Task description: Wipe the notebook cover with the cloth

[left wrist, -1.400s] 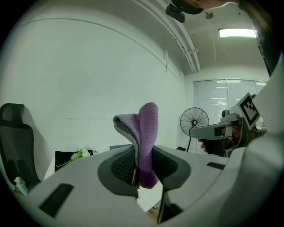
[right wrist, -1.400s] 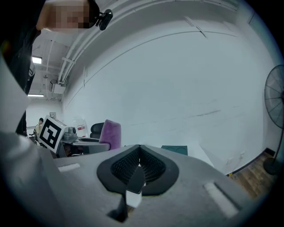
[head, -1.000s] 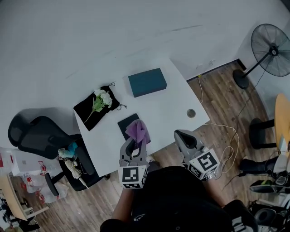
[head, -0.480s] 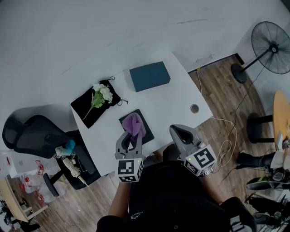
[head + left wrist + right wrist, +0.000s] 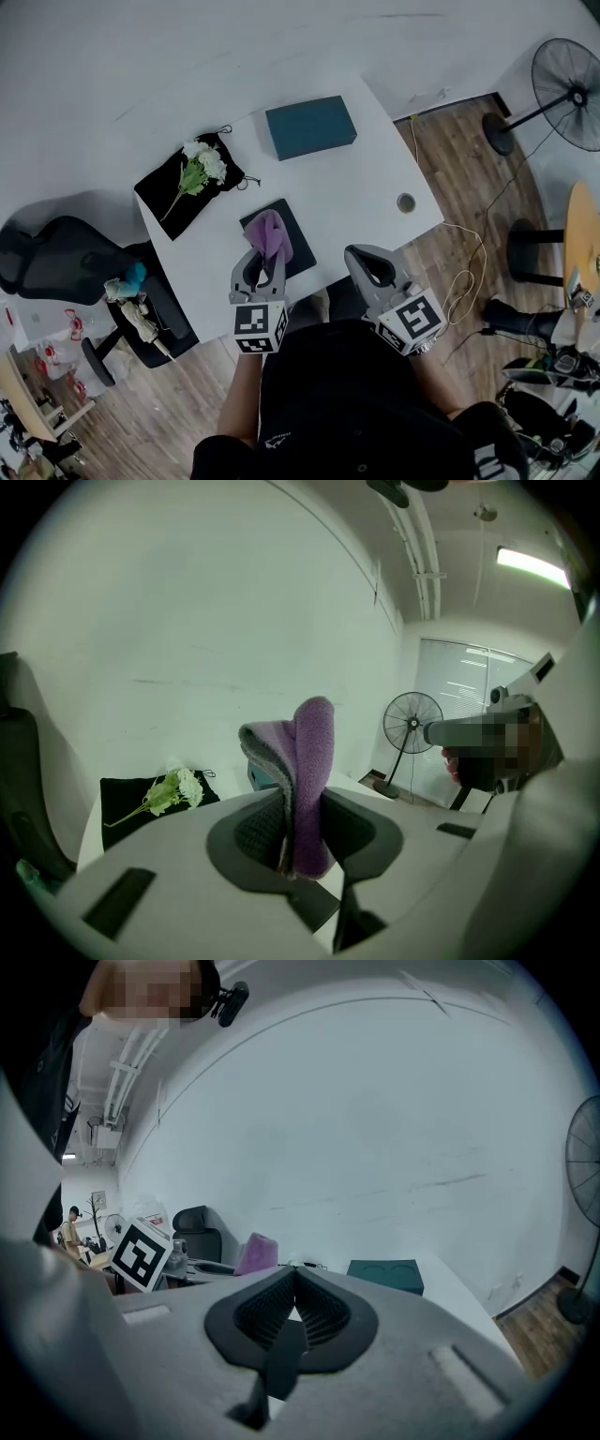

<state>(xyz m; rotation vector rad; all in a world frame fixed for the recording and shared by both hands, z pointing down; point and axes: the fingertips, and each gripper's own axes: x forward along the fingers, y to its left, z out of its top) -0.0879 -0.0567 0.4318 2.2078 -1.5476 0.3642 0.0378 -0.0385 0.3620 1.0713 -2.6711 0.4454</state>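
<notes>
Fingers of right gripper [image 5: 373, 269]: pressed together on nothing, at the counter [image 5: 356, 192]'s near edge, 4 o'clock of the notebook [image 5: 302, 251].
Fingers of left gripper [image 5: 266, 266]: pinching the purple cloth [image 5: 272, 234], which I see sticking out past them.
Cloth: over the notebook's middle; contact I cannot judge.
Notebook: dark, flat near the counter's front edge.
Black pouch [image 5: 169, 202] with white flowers [image 5: 204, 161]: at its 10 o'clock.
Teal box [image 5: 310, 127]: at 1 o'clock, farthest.
</notes>
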